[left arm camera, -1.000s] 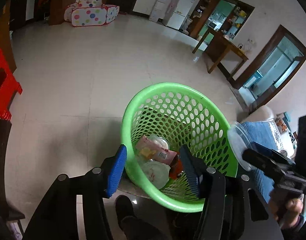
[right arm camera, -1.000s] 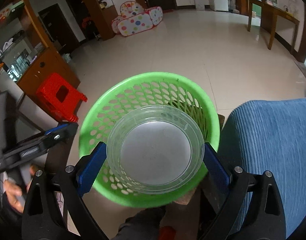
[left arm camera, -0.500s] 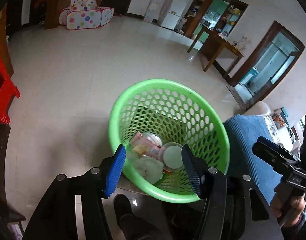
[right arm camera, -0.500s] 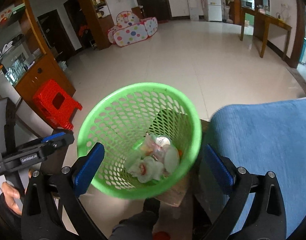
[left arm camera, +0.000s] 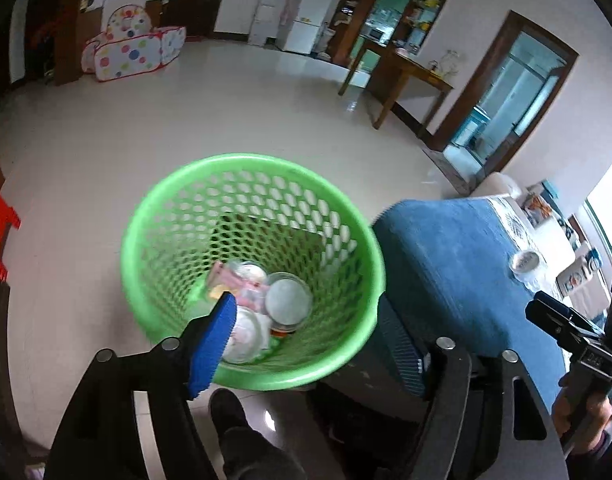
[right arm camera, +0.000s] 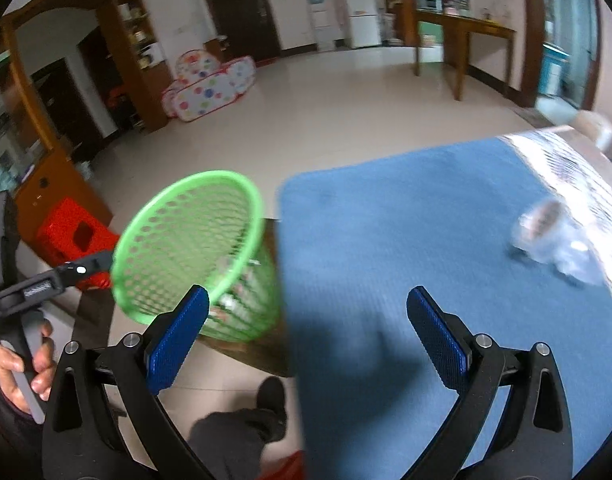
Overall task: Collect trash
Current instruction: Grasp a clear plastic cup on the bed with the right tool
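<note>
Your basket (left arm camera: 347,216) is glossy green plastic, perforated all over its wall; the round lid (left arm camera: 288,300) lying in it is clear, smooth plastic, beside a pink wrapper (left arm camera: 242,286) with a slight sheen. Your table cover (right arm camera: 405,240) reads as matt blue cloth with a fine ribbed texture, and the floor (left arm camera: 186,112) is pale, polished tile that reflects light. Your gripper pads (right arm camera: 176,338) are blue, finely ridged and matt, mounted on black matt plastic arms with small bright metal bolts.
</note>
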The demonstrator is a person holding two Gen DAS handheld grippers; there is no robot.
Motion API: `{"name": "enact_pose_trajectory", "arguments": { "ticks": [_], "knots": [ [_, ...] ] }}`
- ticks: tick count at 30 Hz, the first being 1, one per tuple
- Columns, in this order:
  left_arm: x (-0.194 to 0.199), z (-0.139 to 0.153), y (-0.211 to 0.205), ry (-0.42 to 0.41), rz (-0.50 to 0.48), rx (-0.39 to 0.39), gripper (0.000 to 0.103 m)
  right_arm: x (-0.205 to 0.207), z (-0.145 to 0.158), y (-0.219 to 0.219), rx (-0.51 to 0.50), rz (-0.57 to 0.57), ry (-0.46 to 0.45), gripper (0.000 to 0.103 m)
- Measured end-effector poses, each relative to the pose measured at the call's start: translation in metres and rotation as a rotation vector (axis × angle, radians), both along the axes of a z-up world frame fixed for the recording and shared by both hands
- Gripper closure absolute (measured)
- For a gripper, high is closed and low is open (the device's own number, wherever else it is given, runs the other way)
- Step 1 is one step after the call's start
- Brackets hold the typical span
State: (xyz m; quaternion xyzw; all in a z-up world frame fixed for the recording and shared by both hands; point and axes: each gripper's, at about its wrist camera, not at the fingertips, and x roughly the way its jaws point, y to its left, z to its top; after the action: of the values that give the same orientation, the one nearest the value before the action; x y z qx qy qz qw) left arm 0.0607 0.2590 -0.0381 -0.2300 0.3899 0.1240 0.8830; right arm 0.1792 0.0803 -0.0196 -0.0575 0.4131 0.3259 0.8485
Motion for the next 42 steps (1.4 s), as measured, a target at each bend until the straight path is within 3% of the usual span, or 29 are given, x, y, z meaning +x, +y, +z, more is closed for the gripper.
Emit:
{"name": "enact_pose_trajectory", "arguments": {
  "ticks": [11,19,30,42],
  "knots": [
    [0.038,0.011,-0.068,0.009,-0.124,0.033,0.023,0.038,-0.004,-0.112,-0.036,-0.200,-0.035,0.005],
    [0.064,0.008,-0.099,0.032,-0.173,0.030,0.022,0.082,-0.018,-0.166,-0.059,-0.230,-0.026,0.005],
    [0.101,-0.004,-0.120,0.062,-0.206,0.040,0.020,0.136,-0.041,-0.176,-0.069,-0.110,0.007,0.007],
    [0.131,-0.015,-0.140,0.081,-0.260,0.071,0.020,0.159,-0.047,-0.171,-0.033,0.030,0.039,0.008]
  ]
}}
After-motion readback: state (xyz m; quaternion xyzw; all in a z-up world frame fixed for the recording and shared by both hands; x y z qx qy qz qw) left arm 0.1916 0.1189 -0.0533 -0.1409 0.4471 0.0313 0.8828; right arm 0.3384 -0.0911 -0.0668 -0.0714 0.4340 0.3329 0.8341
